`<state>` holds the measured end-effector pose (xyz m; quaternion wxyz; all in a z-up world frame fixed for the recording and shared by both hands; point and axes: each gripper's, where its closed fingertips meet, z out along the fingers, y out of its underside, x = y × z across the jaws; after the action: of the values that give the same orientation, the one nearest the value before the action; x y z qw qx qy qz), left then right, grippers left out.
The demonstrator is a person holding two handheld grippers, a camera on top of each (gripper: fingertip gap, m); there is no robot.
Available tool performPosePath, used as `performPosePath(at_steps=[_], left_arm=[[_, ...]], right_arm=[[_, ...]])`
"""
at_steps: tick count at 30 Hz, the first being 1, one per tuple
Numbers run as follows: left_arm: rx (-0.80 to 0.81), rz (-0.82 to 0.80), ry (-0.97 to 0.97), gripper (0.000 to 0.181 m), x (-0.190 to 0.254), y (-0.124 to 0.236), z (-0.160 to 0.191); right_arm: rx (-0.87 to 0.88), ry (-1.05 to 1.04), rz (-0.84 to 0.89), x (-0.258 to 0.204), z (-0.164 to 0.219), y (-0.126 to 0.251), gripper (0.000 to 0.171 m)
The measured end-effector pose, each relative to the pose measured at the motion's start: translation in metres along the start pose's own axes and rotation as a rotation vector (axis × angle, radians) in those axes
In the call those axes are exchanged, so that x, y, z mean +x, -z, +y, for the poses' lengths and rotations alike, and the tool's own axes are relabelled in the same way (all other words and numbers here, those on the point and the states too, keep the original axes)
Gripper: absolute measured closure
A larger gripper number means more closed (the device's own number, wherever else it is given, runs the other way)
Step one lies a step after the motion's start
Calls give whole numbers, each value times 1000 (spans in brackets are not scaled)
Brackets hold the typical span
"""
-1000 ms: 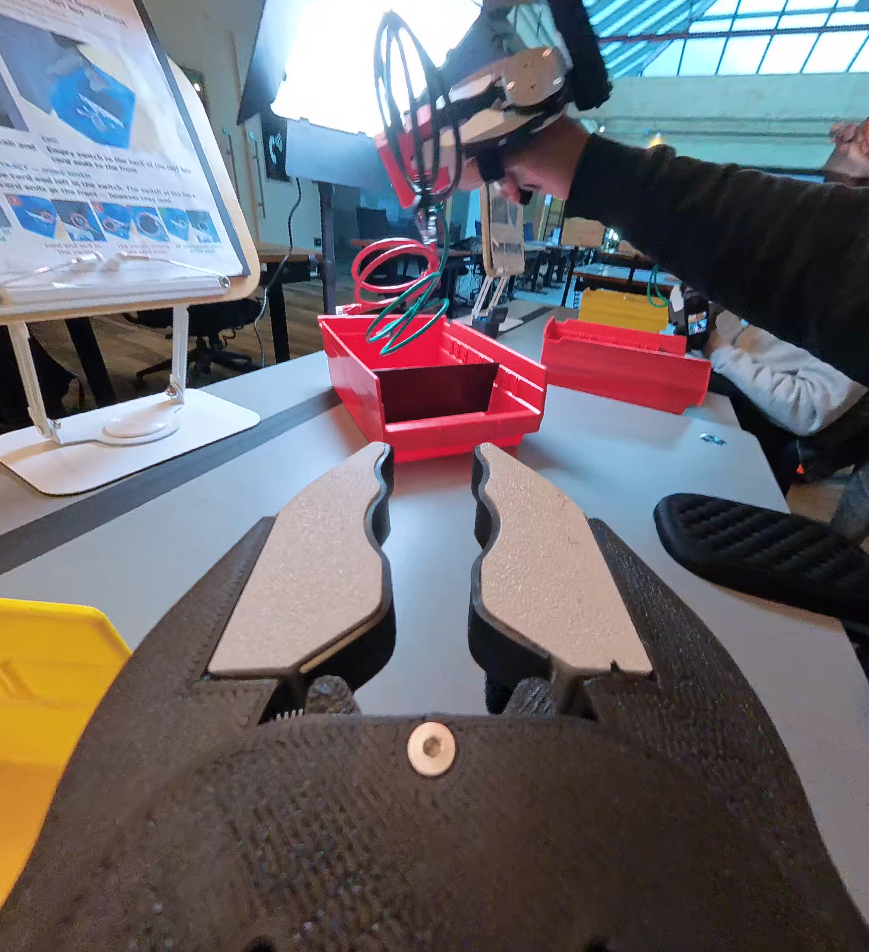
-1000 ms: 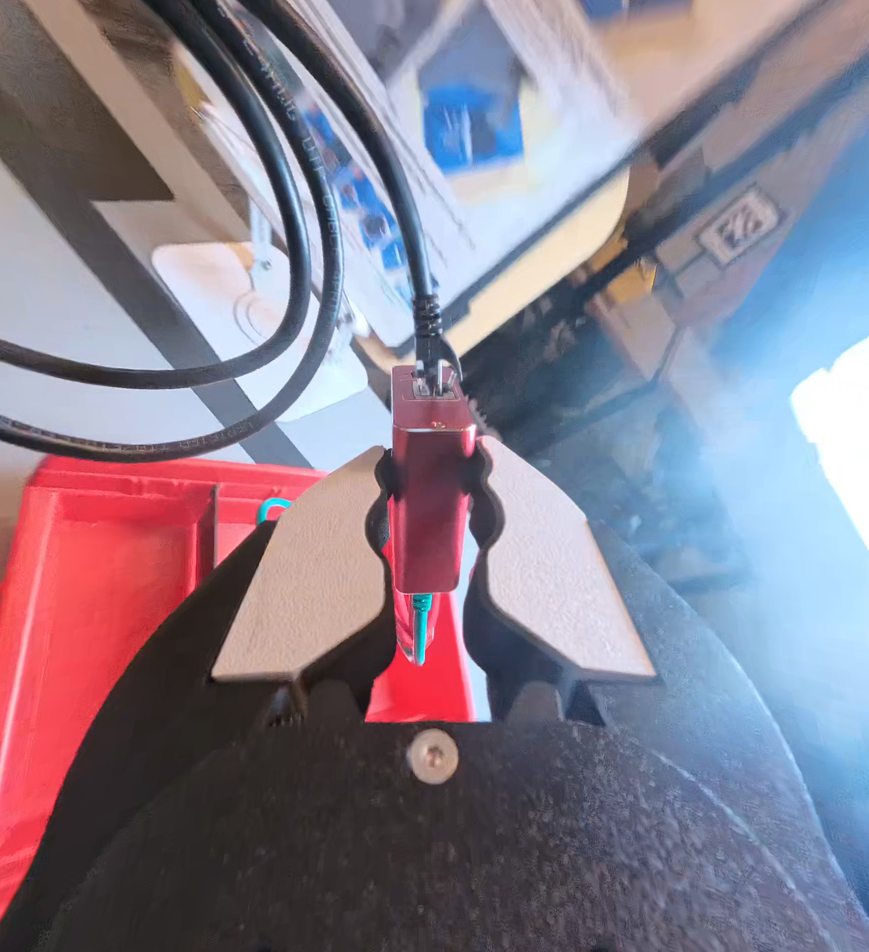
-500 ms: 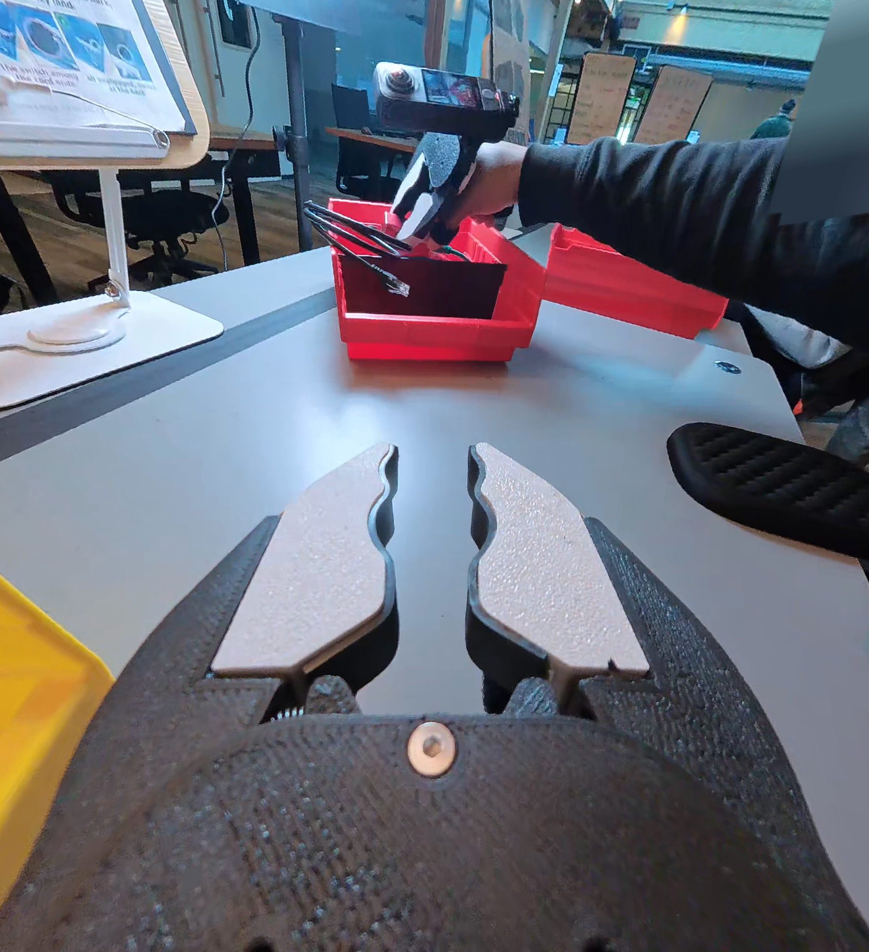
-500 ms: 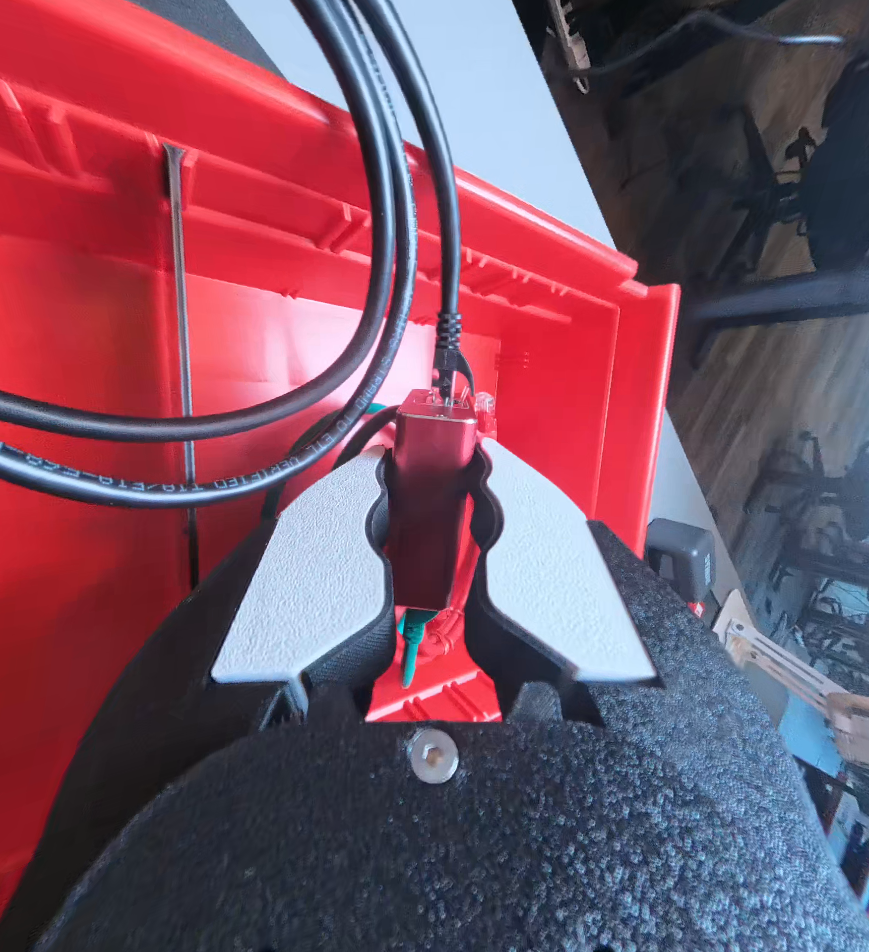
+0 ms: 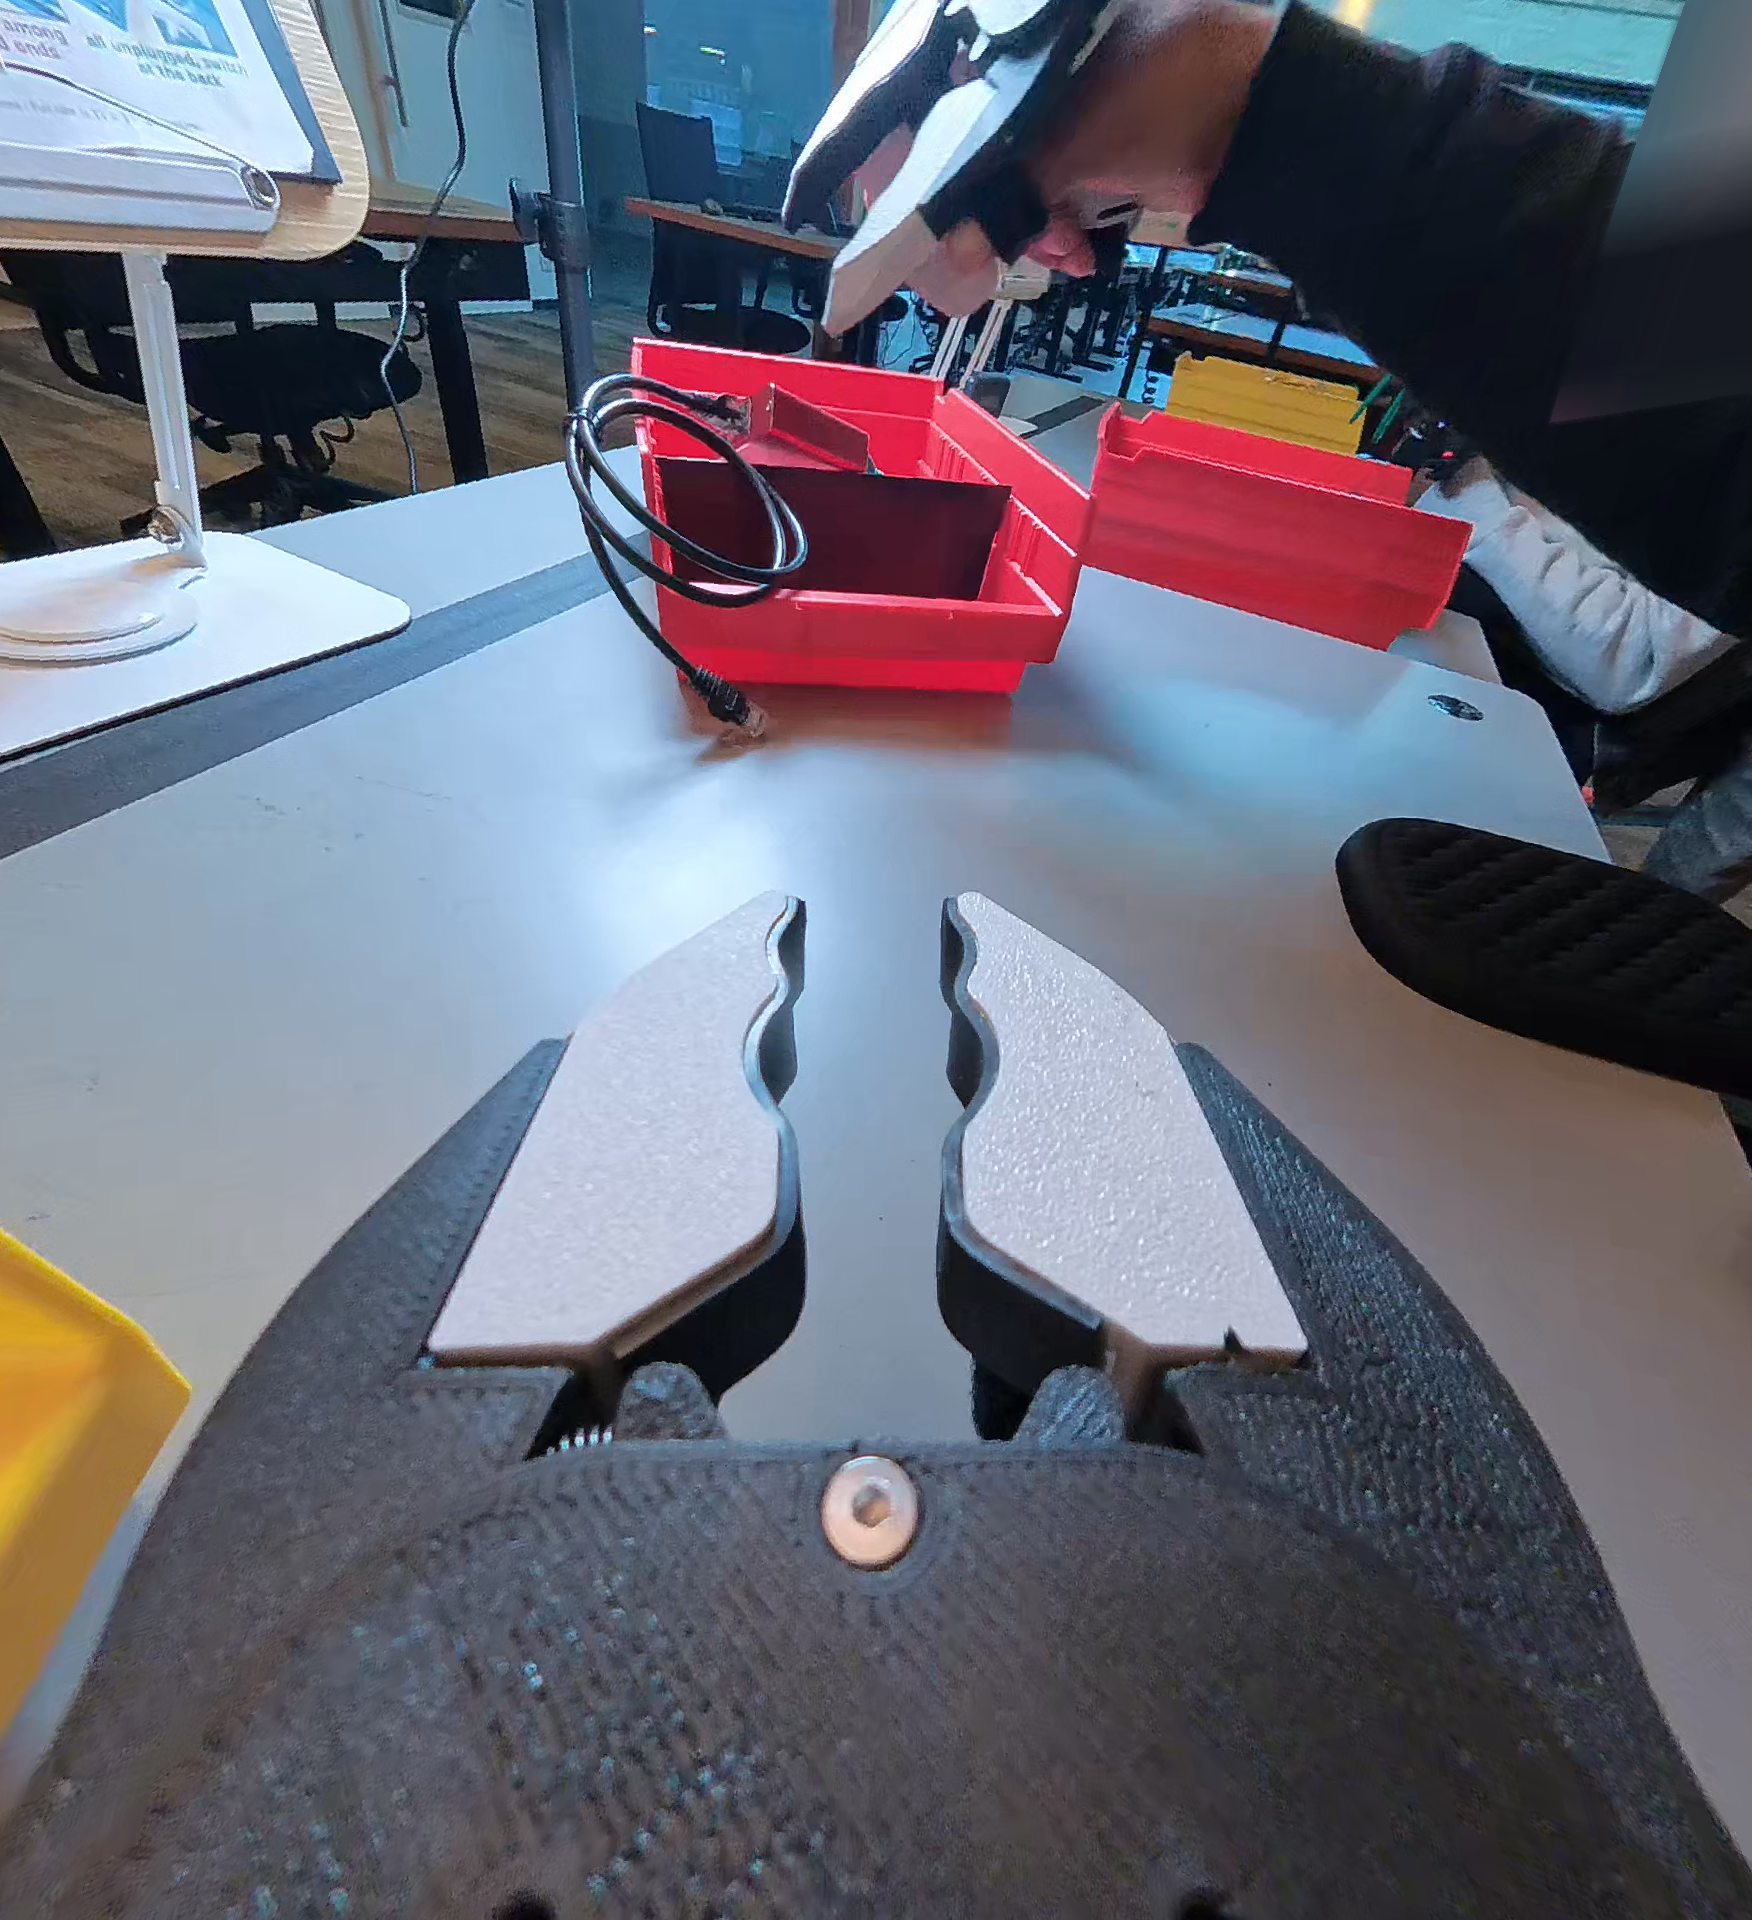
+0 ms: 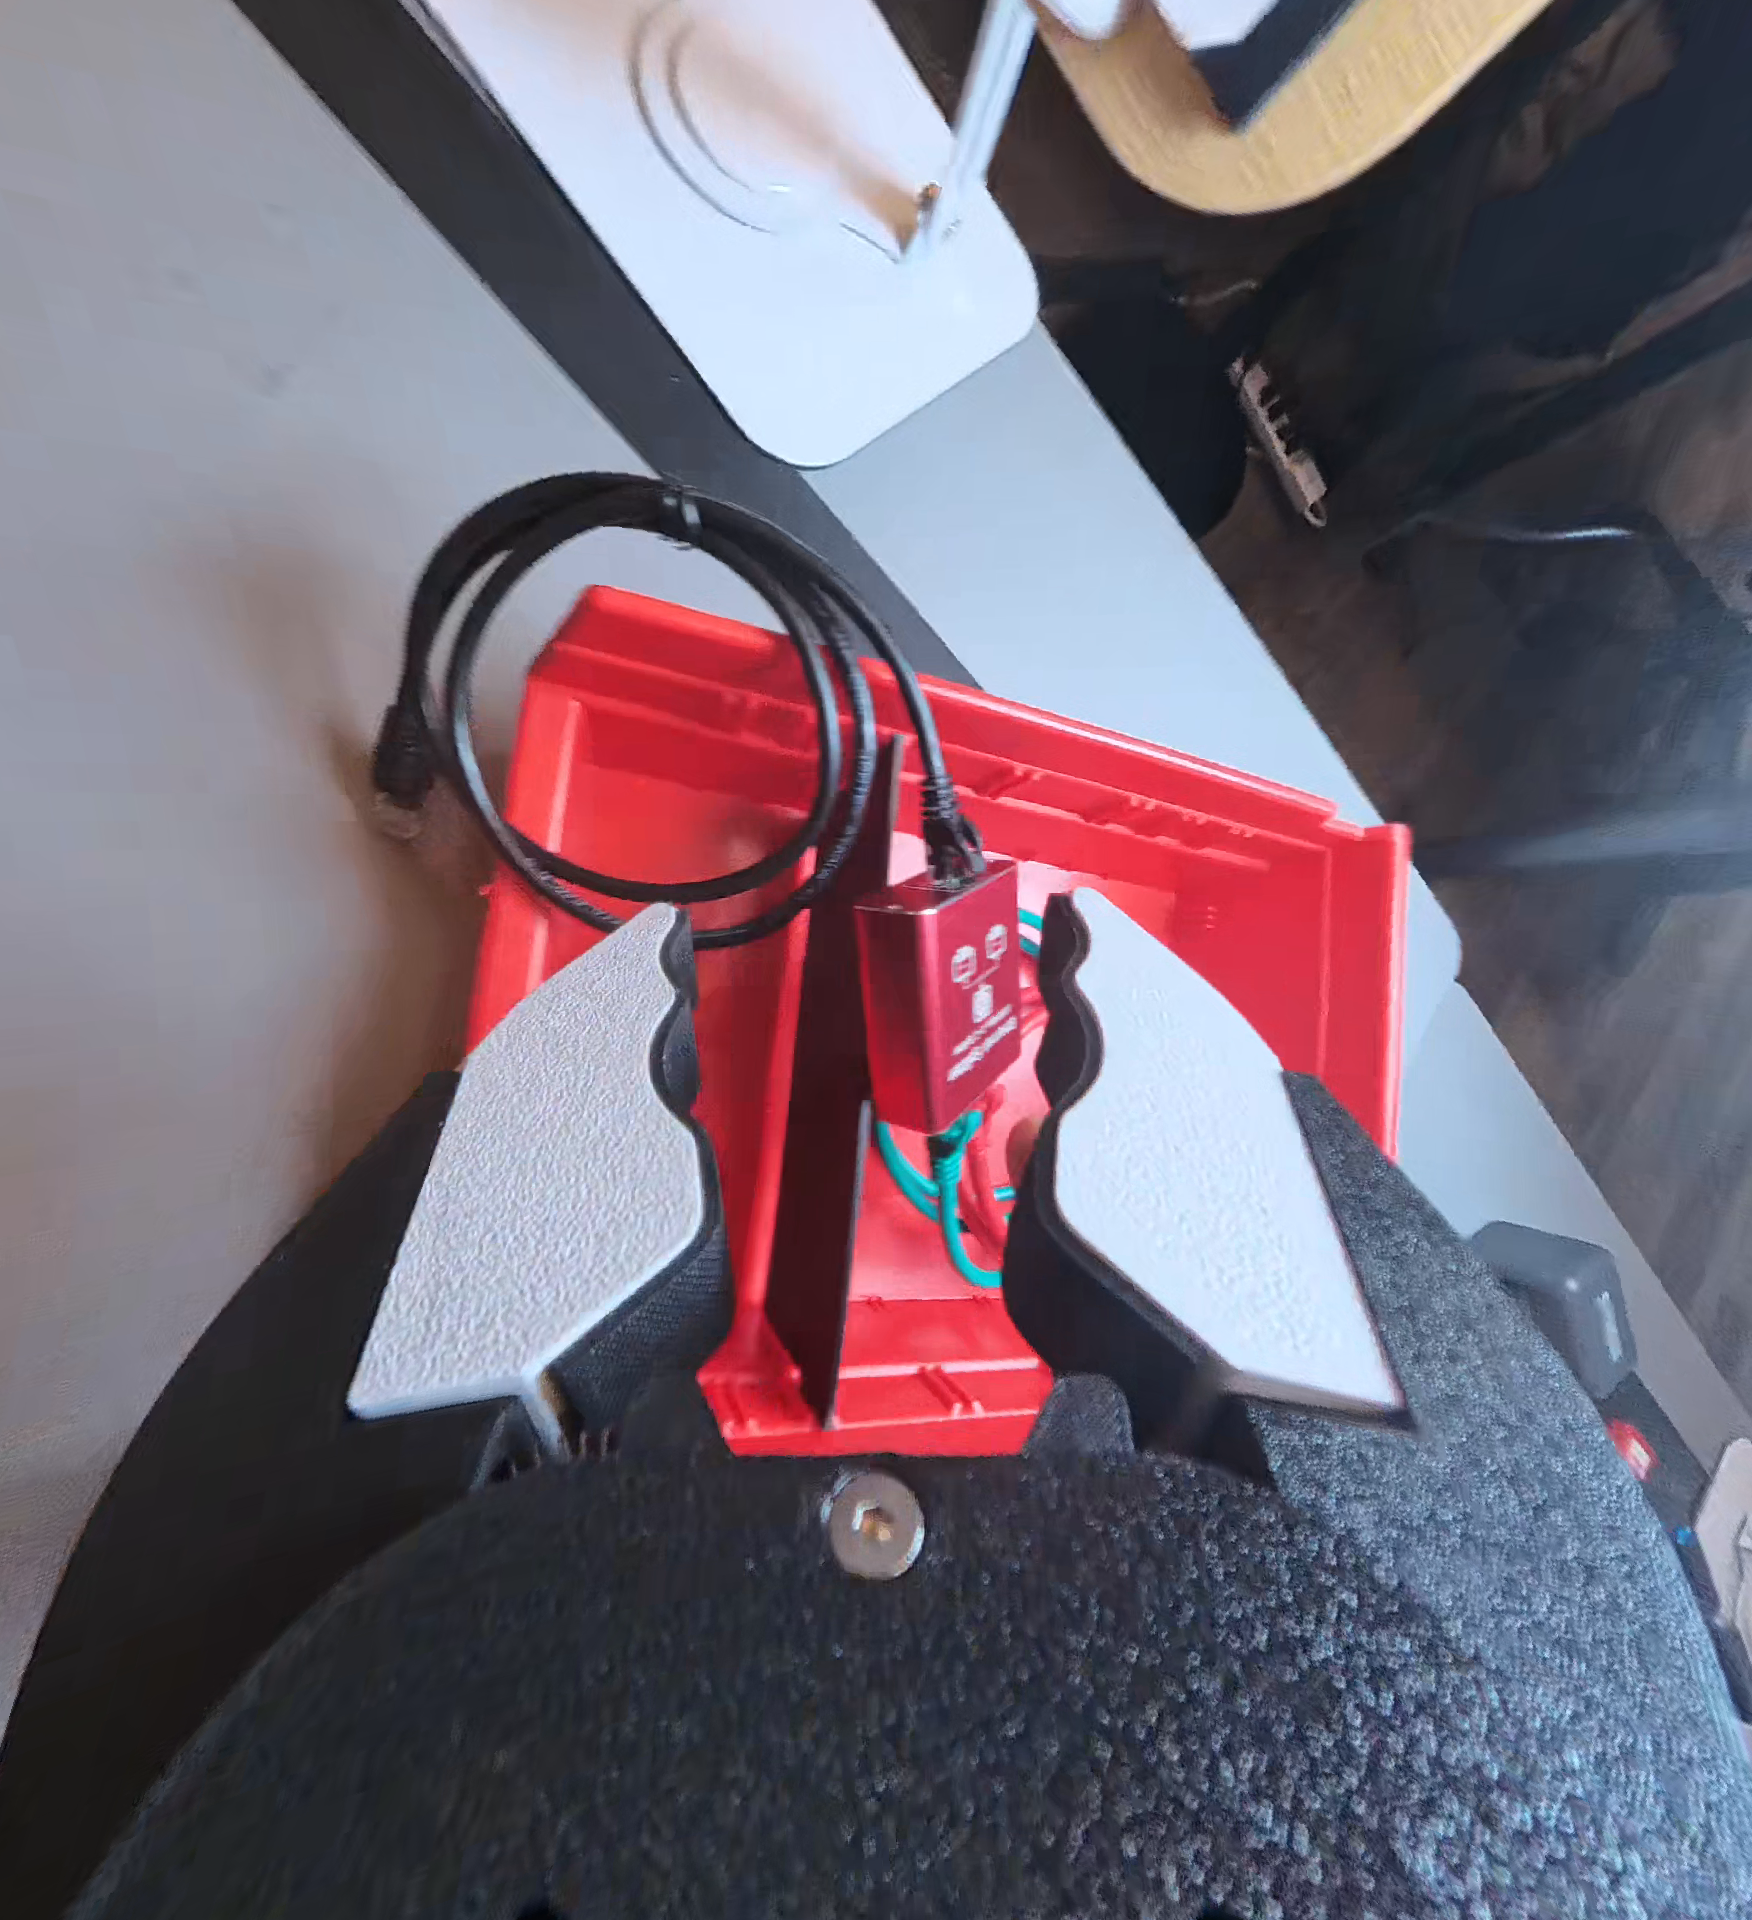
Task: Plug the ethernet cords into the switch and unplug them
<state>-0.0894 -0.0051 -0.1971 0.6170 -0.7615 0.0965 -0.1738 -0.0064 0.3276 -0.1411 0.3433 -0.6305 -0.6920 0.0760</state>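
Right claw (image 6: 867, 1049) wide open, empty, above switch (image 6: 939, 1003) in red bin (image 6: 1360, 956). Left claw (image 5: 872, 1013) part-open, empty. Risk: black cord (image 6: 643, 707) overhanging bin rim drags switch out.

Beyond my left claw stretched a grey table (image 5: 352, 935), crossed by a dark strip (image 5: 259, 717). Past it, far ahead, stood desks (image 5: 456, 223) and office chairs (image 5: 269, 384) on a wooden floor (image 5: 30, 416).

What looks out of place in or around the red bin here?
The black ethernet cord spills over the red bin wall, its free plug lying on the table. Its other end is plugged into the red switch, which rests tilted against the divider rather than flat.
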Motion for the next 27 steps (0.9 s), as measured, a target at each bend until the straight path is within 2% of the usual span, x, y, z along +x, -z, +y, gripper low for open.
performPosePath(at_steps=[4, 8, 15, 16, 19, 22, 25, 27], left_arm=[[2, -10, -15, 157, 1, 0, -1], [-6, -21, -26, 157, 0, 0, 0], [-33, -31, -42, 158, -3, 0, 7], [-38, -30, -43, 158, -3, 0, 8], [-51, -27, -47, 158, -3, -1, 12], [-64, -22, -53, 159, -2, -1, 15], [-68, -18, -47, 159, -3, -1, 16], [-72, -14, -38, 160, -2, -2, 17]], right_arm=[[-134, 77, -116, -57, 16, -3, 107], [-265, 184, -111, -92, 37, -30, 109], [-200, 253, -4, -106, 1, -72, 108], [-221, 299, 44, -104, 0, -80, 113], [-251, 434, 99, -105, -2, -96, 148], [-199, 443, 31, -112, -16, -79, 158], [-54, 274, -70, -101, -40, -32, 162], [58, 144, -83, -73, -53, 7, 163]])
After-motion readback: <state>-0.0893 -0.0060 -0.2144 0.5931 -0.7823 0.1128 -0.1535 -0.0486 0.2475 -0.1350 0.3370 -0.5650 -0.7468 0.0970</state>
